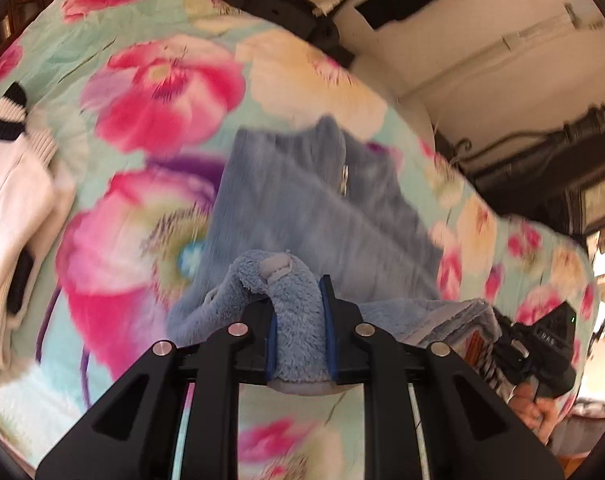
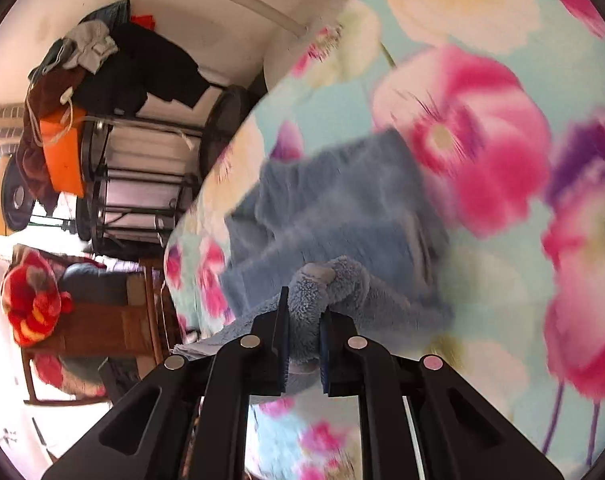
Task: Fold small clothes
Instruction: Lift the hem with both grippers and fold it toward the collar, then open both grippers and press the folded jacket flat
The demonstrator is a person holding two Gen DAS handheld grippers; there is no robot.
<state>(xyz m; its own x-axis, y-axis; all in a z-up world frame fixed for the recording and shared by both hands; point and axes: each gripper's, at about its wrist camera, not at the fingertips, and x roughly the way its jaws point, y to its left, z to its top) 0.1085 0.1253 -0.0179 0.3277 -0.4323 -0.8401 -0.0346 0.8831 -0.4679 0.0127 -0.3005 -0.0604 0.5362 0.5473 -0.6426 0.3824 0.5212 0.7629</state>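
A fuzzy blue garment (image 1: 326, 208) lies on a floral bedspread (image 1: 154, 92), with a small metal zip pull near its middle. My left gripper (image 1: 300, 320) is shut on a bunched edge of the blue garment and holds it lifted above the bed. My right gripper (image 2: 304, 320) is shut on another bunched edge of the same garment (image 2: 342, 204). The right gripper also shows at the right of the left wrist view (image 1: 538, 344), with the garment's edge stretched between the two. The picture is blurred by motion.
A white knit garment with black stripes (image 1: 18, 184) lies at the left on the bedspread. Beyond the bed edge stand a rack piled with clothes (image 2: 114, 76), a wooden chair with a red blanket (image 2: 34, 300), and a cream wall (image 1: 482, 40).
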